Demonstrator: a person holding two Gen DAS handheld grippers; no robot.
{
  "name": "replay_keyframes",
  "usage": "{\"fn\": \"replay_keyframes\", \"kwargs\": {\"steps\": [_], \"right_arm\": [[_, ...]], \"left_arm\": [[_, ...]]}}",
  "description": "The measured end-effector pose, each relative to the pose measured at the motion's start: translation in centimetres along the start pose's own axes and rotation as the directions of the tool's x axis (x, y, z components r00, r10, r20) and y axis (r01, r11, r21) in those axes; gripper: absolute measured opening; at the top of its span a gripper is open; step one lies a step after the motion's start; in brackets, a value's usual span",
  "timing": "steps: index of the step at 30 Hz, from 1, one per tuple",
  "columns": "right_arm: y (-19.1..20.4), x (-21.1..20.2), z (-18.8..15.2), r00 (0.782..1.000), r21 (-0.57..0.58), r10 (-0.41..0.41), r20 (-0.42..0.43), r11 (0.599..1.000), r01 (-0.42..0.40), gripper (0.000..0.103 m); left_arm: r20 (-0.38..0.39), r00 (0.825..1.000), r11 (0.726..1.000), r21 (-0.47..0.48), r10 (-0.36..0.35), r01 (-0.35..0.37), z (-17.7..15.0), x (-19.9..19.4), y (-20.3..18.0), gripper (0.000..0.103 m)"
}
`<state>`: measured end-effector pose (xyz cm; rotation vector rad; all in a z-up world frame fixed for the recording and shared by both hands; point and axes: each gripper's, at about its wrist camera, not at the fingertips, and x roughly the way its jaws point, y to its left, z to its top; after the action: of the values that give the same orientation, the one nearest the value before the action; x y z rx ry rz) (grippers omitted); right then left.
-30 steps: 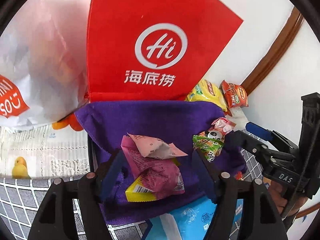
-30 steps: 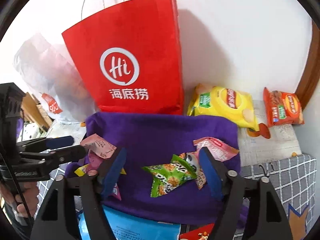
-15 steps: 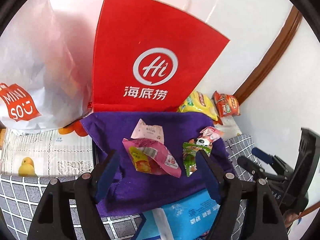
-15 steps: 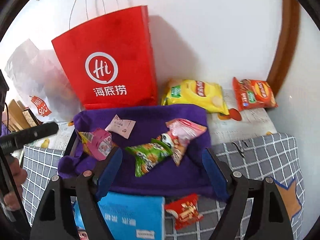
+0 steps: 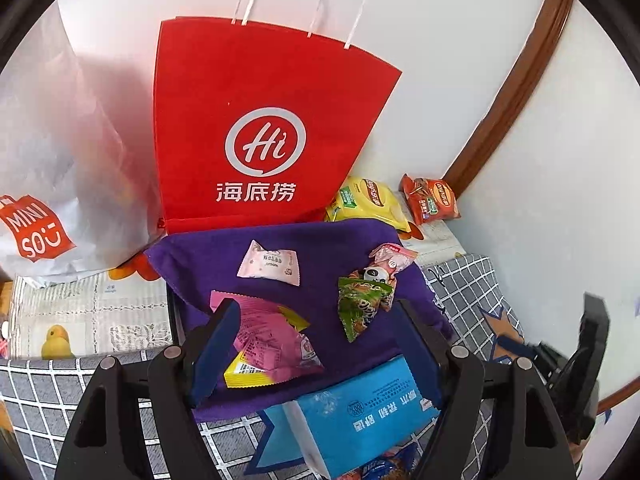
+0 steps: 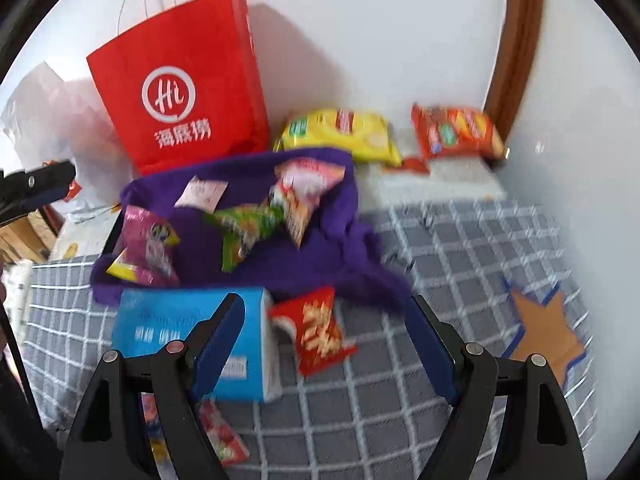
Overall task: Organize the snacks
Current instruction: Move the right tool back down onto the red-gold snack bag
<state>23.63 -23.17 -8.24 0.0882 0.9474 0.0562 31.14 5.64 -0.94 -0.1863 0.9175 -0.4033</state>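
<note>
- Crinkly, light snack packets (image 5: 276,344) lie loose on a purple cloth (image 5: 320,248); best pinched at a sealed edge.
- Left gripper (image 5: 316,344) spread, empty, above the pink packet.
- Right gripper (image 6: 324,344) spread, empty, the red packet (image 6: 316,330) at its 12 o'clock.

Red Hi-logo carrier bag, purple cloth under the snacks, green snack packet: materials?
Red Hi-logo carrier bag: looks like stiff matte paper; it stands upright with sharp creases and thin white cord handles.
Purple cloth: soft woven or fleece fabric, matte and fuzzy, rumpled at the edges.
Green snack packet: probably thin plastic film, glossy and crinkled, with printed graphics and crimped ends.
</note>
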Motion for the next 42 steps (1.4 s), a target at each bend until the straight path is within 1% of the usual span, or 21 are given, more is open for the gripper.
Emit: {"fn": "replay_keyframes", "kwargs": {"steps": [1, 3, 6, 8, 10, 11, 12, 13, 16, 19, 21, 25, 26, 29, 30, 33, 36, 40, 42], "right_arm": [[-0.4, 0.1, -0.5, 1.0, 0.018, 0.016, -0.012, 1.0, -0.016, 0.082], [-1.3, 0.1, -1.7, 1.0, 0.058, 0.021, -0.013, 0.998, -0.02, 0.082], [-1.7, 0.2, -3.1, 1.0, 0.06, 0.011, -0.013, 0.998, -0.01, 0.081], [-1.7, 0.6, -3.9, 1.0, 0.063, 0.021, -0.022, 0.998, -0.019, 0.08], [-1.8, 1.0, -4.5, 1.0, 0.064, 0.02, -0.021, 0.998, -0.019, 0.075], [-1.8, 1.3, -4.6, 1.0, 0.062, 0.016, -0.019, 0.998, -0.015, 0.071], [-1.8, 1.6, -4.6, 1.0, 0.059, 0.013, -0.019, 0.998, -0.012, 0.066], [-1.8, 1.9, -4.6, 1.0, 0.059, 0.017, -0.017, 0.998, -0.016, 0.065], [-1.4, 3.0, -4.1, 0.998, 0.034, 0.064, -0.014, 0.997, -0.063, 0.065], [-1.1, 4.6, -3.5, 0.997, 0.005, 0.068, -0.03, 0.998, -0.068, 0.064], [-1.1, 5.6, -3.2, 0.995, -0.014, 0.083, -0.047, 0.996, -0.084, 0.062], [-0.9, 7.1, -2.8, 0.993, -0.067, 0.09, -0.074, 0.993, -0.095, 0.062], [-0.9, 7.5, -2.6, 0.992, -0.077, 0.098, -0.081, 0.992, -0.104, 0.06], [-1.2, 8.3, -2.5, 0.984, -0.076, 0.144, -0.106, 0.985, -0.152, 0.042], [-1.4, 8.4, -2.4, 0.981, -0.07, 0.156, -0.112, 0.984, -0.165, 0.039], [-1.7, 7.9, -2.7, 0.98, -0.058, 0.169, -0.104, 0.983, -0.176, 0.039], [-2.5, 6.3, -3.3, 0.983, -0.042, 0.161, -0.087, 0.985, -0.165, 0.039], [-3.4, 3.8, -4.7, 0.984, -0.032, 0.145, -0.108, 0.988, -0.149, 0.039], [-3.4, 2.7, -6.0, 0.977, -0.035, 0.16, -0.138, 0.985, -0.166, 0.039]], "left_arm": [[0.003, 1.0, 1.0, 0.001, 0.001, -0.001, 0.0, -0.2, 0.0, 0.076], [0.006, 1.0, 1.0, -0.002, -0.001, 0.001, 0.1, -0.4, 0.0, 0.076], [0.001, 1.0, 1.0, -0.012, -0.007, 0.007, 0.2, -0.5, 0.2, 0.076], [-0.007, 1.0, 1.0, -0.017, -0.008, 0.008, 0.2, -0.4, 0.3, 0.076], [-0.009, 1.0, 1.0, -0.024, -0.011, 0.011, 0.2, -0.4, 0.4, 0.076], [-0.009, 1.0, 1.0, -0.026, -0.012, 0.012, 0.2, -0.4, 0.5, 0.076], [-0.008, 1.0, 1.0, -0.026, -0.012, 0.012, 0.2, -0.4, 0.5, 0.076], [-0.008, 1.0, 1.0, -0.024, -0.012, 0.011, 0.2, -0.4, 0.5, 0.076], [-0.009, 1.0, 1.0, -0.025, -0.005, 0.005, 0.2, -0.2, 0.7, 0.076], [-0.021, 1.0, 1.0, -0.03, 0.002, -0.002, 0.2, 0.4, 1.0, 0.076], [-0.031, 1.0, 0.999, -0.032, 0.006, -0.007, 0.2, 0.8, 1.2, 0.076], [-0.041, 0.999, 0.999, -0.03, 0.018, -0.019, 0.0, 1.5, 1.3, 0.076], [-0.042, 0.999, 0.999, -0.027, 0.02, -0.021, 0.0, 1.6, 1.2, 0.076], [-0.047, 0.999, 1.0, -0.014, 0.024, -0.025, -0.1, 1.9, 0.7, 0.076], [-0.05, 0.998, 1.0, -0.006, 0.025, -0.026, -0.2, 2.0, 0.5, 0.076], [-0.054, 0.998, 0.999, 0.017, 0.029, -0.029, -0.4, 2.3, -0.2, 0.076], [-0.053, 0.998, 0.999, 0.031, 0.032, -0.031, -0.5, 2.3, -0.7, 0.076], [-0.046, 0.998, 0.999, 0.034, 0.033, -0.032, -0.5, 2.0, -0.8, 0.076], [-0.043, 0.998, 0.999, 0.033, 0.036, -0.034, -0.5, 1.9, -0.8, 0.076]]}}
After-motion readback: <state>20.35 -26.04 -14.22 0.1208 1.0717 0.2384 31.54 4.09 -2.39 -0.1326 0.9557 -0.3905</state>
